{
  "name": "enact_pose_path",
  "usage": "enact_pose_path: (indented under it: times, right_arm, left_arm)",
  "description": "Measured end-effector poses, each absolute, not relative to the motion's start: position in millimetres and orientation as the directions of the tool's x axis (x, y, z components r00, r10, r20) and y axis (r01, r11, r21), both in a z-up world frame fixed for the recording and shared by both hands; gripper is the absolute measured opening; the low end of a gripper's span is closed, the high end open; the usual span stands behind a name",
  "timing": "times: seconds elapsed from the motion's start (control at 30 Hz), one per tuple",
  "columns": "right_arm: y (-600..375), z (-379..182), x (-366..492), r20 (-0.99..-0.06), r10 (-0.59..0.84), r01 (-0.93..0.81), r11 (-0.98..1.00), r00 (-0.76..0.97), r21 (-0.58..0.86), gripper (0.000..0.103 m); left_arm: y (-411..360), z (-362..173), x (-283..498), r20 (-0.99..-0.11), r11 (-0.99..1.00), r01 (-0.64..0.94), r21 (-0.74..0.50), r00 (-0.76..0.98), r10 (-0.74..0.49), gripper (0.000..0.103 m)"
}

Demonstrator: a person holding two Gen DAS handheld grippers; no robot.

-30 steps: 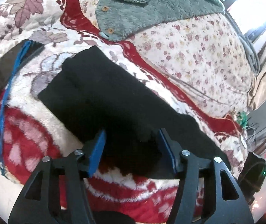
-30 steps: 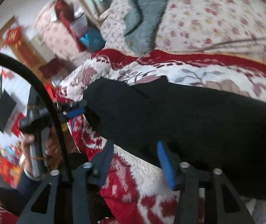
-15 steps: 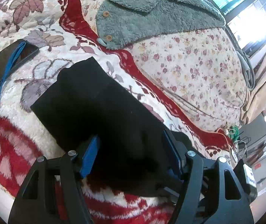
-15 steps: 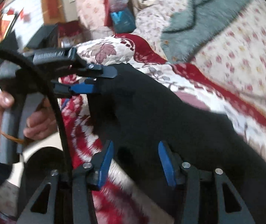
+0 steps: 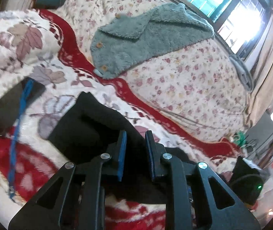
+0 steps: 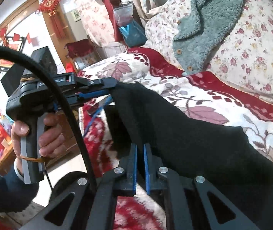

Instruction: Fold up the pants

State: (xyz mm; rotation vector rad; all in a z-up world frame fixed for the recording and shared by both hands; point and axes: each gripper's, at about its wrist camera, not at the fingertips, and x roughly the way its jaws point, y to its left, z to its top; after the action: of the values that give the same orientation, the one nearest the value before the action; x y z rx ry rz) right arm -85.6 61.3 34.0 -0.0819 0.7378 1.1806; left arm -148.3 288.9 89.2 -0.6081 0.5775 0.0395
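Both grippers just clamped the black pants (image 5: 90,132).
Left gripper (image 5: 135,134) and right gripper (image 6: 140,146) went from spread to pinching the near edge, lifted; fold starting.

Phone (image 5: 12,103) left of pants (image 5: 90,130) — blanket (image 5: 155,118) beyond bare.

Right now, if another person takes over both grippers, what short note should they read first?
Left gripper: jaws closed on the near edge of the black pants.
Right gripper: jaws closed on the same edge, further along it.
The pants lie lengthwise on the red and white blanket; the gripped edge is raised off it. A grey fleece garment lies behind, untouched.
Done: both grasps are taken.
Left: carry the edge over to make the fold, release, then smooth it.
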Motion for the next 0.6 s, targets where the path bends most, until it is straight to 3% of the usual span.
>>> enact_pose_path:
  times: [0.13,0.23,0.3,0.4,0.5,0.53,0.6]
  right_arm:
    - [72,23,-102,-0.570,0.816,-0.871,0.343,0.091,0.352,0.003]
    - [82,12,-110,-0.624,0.764,-0.888,0.390,0.164,0.244,0.003]
    - [81,10,-110,-0.617,0.772,-0.886,0.383,0.152,0.262,0.003]
    - [73,17,-109,-0.594,0.780,-0.875,0.411,0.194,0.254,0.006]
    - [65,22,-111,-0.600,0.740,-0.861,0.483,0.304,0.158,0.024]
    - [64,22,-110,-0.607,0.730,-0.860,0.490,0.315,0.144,0.040]
    - [62,18,-111,-0.622,0.716,-0.861,0.492,0.317,0.127,0.046]
  left_arm:
    - [294,71,-156,-0.563,0.817,-0.241,-0.524,0.818,-0.120,0.019]
    - [302,61,-164,-0.556,0.785,-0.264,-0.560,0.823,-0.120,0.019]
    - [307,57,-167,-0.558,0.767,-0.271,-0.581,0.819,-0.134,0.039]
    - [309,57,-168,-0.555,0.760,-0.275,-0.589,0.821,-0.132,0.047]
    - [301,59,-165,-0.567,0.776,-0.270,-0.570,0.813,-0.133,0.047]
    - [298,59,-164,-0.572,0.781,-0.270,-0.563,0.810,-0.132,0.047]
    - [291,57,-160,-0.584,0.791,-0.261,-0.552,0.799,-0.143,0.047]
